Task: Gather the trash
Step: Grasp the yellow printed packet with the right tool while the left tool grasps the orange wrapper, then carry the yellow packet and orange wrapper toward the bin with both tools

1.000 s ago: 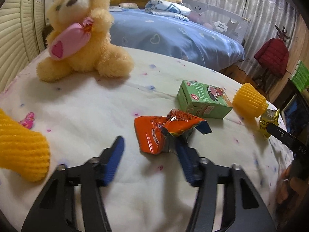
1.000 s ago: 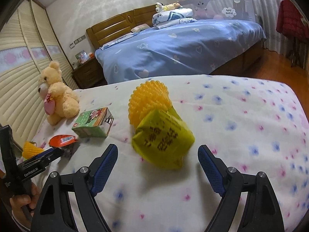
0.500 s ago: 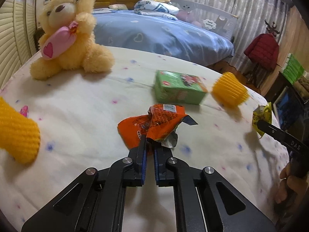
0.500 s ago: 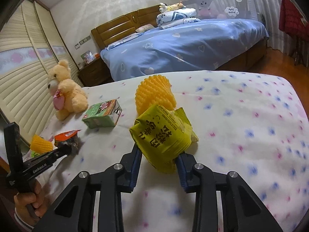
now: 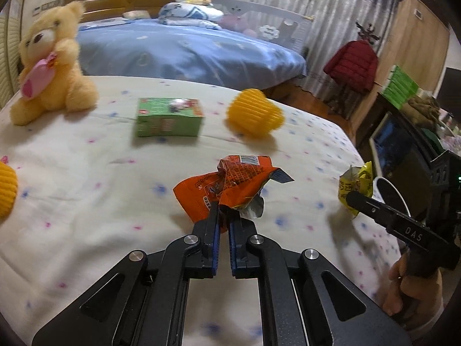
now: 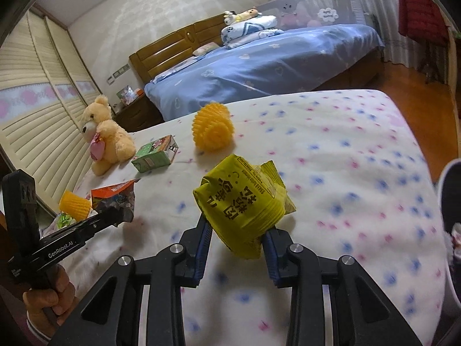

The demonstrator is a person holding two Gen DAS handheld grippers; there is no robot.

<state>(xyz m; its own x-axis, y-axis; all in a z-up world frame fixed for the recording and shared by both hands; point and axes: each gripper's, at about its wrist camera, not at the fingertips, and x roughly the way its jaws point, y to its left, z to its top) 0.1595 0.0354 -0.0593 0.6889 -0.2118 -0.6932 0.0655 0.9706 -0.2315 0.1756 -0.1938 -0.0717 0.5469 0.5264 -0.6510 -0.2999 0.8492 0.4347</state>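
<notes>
My left gripper (image 5: 223, 216) is shut on a crumpled orange snack wrapper (image 5: 227, 184) and holds it just above the flowered bedspread (image 5: 86, 190). My right gripper (image 6: 236, 230) is shut on a yellow snack bag (image 6: 242, 201) and holds it above the bedspread. The wrapper also shows at the left of the right wrist view (image 6: 115, 196), and the yellow bag at the right of the left wrist view (image 5: 355, 184). A green drink carton (image 5: 168, 116) lies on the bedspread beyond the wrapper.
A yellow teddy bear (image 5: 49, 66) sits at the far left. A yellow foam net (image 5: 255, 112) lies right of the carton; another (image 5: 5, 184) lies at the left edge. A white bin rim (image 6: 449, 199) stands off the bed's right side. A blue bed (image 5: 184, 49) lies behind.
Both grippers went from open to shut, the left on the orange wrapper and the right on the yellow bag. Both items have been lifted off the bedspread and carried toward the right.
</notes>
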